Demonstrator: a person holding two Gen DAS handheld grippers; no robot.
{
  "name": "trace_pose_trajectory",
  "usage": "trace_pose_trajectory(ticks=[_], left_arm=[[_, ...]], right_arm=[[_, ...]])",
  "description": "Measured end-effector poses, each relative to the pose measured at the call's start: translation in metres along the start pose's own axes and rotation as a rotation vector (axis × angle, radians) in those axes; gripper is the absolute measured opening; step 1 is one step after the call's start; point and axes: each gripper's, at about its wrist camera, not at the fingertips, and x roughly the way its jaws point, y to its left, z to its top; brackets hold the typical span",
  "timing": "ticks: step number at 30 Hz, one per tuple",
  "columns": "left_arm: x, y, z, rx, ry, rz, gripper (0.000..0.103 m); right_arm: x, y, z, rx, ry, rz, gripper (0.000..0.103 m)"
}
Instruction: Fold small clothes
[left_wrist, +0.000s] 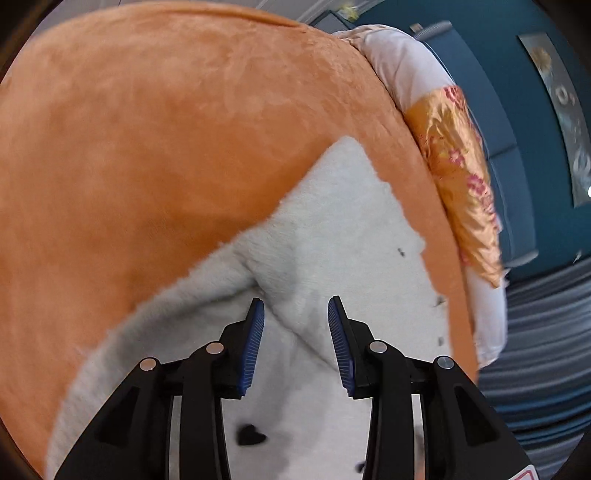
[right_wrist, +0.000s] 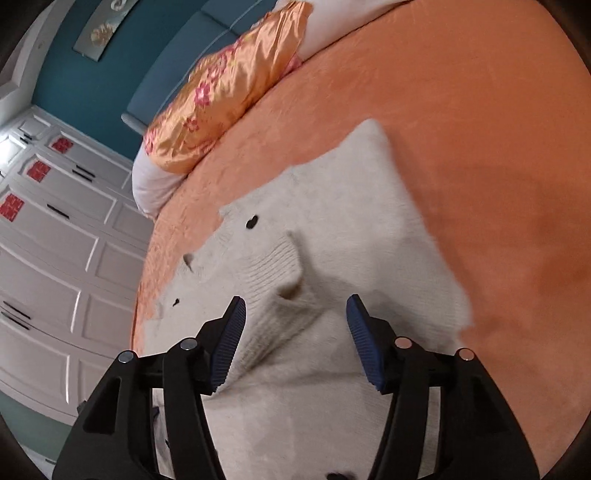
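A white fuzzy garment (left_wrist: 325, 236) lies spread on the bed (left_wrist: 147, 147), which is covered in an orange blanket. In the left wrist view the left gripper (left_wrist: 296, 306) hangs just above the garment with its blue-padded fingers (left_wrist: 255, 343) apart and nothing between them; a raised diagonal fold of the cloth runs beneath the gap, and the garment's far corner points toward the bed's far edge. Small black heart-shaped marks (left_wrist: 251, 435) dot the cloth near the gripper's base.

In the right wrist view the right gripper (right_wrist: 295, 306) also stands spread wide over the same garment (right_wrist: 369, 229), empty, its fingers (right_wrist: 364, 339) straddling a ribbed, puckered cuff (right_wrist: 284, 273) that rises just ahead of the tips. Whether the tips touch the fabric cannot be told. The cloth reaches under and past both fingers toward the near edge of the bed (right_wrist: 480, 129).

At the head of the bed an orange satin pillow (right_wrist: 229, 85) with pink flowers rests on a white pillow (right_wrist: 155, 181). Beyond stand a teal wall (right_wrist: 74, 74) and white panelled wardrobe doors (right_wrist: 55, 258).
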Motion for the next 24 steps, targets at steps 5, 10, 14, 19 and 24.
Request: trace_pose_trajectory(ticks=[5,10,14,19,24], left_arm=[[0.021,-0.004,0.006,-0.005,0.031,0.049,0.025],[-0.008,-0.03,0.019,0.118,-0.13,0.035,0.003],[0.003,-0.033,0.018,0.185,-0.132,0.111,0.003],[0.025,-0.015,0.003,0.203,-0.084,0.168,0.006],[0.028,-0.007,-0.001,0.239,-0.109,0.171,0.01]], right_arm=[[0.038,0.035,-0.002,-0.16,0.093,-0.137,0.009],[-0.039,0.09,0.009,-0.281,-0.173,0.154,0.008],[0.009,0.047,0.012,-0.256,-0.03,-0.051,0.008],[-0.005,0.026,0.007,-0.13,-0.053,0.032,0.008],[0.02,0.001,-0.007,-0.158,0.062,-0.098,0.008]])
